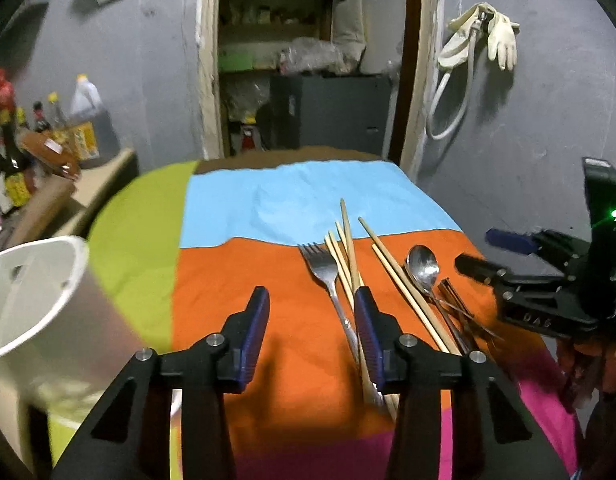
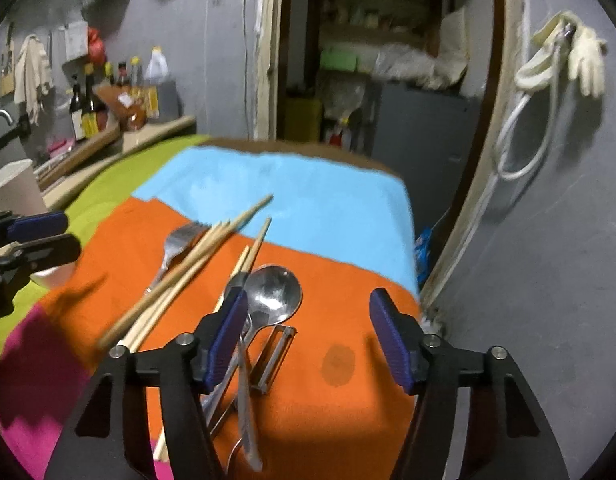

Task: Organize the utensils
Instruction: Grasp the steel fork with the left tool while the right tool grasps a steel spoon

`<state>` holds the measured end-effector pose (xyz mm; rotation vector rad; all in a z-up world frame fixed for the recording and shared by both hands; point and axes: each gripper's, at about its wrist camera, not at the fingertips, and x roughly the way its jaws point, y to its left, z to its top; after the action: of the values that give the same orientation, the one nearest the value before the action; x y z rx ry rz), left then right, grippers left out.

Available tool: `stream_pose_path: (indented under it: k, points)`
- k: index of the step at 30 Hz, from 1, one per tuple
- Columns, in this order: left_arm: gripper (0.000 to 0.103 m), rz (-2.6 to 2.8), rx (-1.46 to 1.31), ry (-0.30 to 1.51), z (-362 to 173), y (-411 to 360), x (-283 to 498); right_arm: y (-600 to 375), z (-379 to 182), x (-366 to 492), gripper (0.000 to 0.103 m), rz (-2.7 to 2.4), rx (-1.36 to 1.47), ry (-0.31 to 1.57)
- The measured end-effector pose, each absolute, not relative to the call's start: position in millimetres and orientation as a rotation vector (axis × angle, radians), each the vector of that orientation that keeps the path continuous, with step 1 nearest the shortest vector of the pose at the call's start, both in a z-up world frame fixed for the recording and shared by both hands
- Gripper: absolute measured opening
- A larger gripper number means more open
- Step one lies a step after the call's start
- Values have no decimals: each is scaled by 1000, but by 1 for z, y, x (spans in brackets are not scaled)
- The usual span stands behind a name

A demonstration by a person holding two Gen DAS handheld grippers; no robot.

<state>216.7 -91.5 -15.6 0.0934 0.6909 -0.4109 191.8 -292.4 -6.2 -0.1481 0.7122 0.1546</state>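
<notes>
While I hold both tools over the cloth of orange, blue, green and pink patches [image 1: 268,280], my left gripper [image 1: 312,332] has its blue-padded jaws apart with nothing but orange cloth between them. Its right finger [image 1: 368,332] lies over the steel fork [image 1: 328,280] and the bundle of pale wooden chopsticks [image 1: 348,248], though I cannot tell whether it touches them. Off to its left stands the white cylindrical utensil holder [image 1: 32,292], and to its right lie the steel spoon [image 1: 424,268] and a small metal peeler [image 1: 454,296]. My right gripper [image 2: 304,340] also has its jaws apart, empty; the spoon and peeler sit just by its left finger [image 2: 224,340], the chopsticks and fork further left.
</notes>
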Motion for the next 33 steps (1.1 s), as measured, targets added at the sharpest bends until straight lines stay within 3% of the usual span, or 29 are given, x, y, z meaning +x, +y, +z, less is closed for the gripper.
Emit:
stream_pose_path:
  k: [3,7,15,24,27,30,32,33]
  points:
    - [34,-432,75,736,-23,-96,235,-293,-16,207,49,179,-150,774]
    - [27,-456,46,819,-38,-99,258,-289,-26,220,48,209,-163,824]
    - [25,-546,-52,921,-50,-94,286,-283,-34,232,48,261,-161,874]
    - [13,-584,-176,988,-53,-87,310,-281,-37,240,50,289,-104,898]
    - [2,-586,-190,987,-50,-87,308,-279,-39,244,50,278,-103,899]
    - [0,-566,-176,979,-48,-90,304,-276,-40,248,50,256,-100,898]
    - [0,-563,-187,968,-47,-88,300,-274,-41,248,47,241,-111,896]
    - [0,-561,-190,960,-47,-89,298,-273,-41,247,40,234,-119,895]
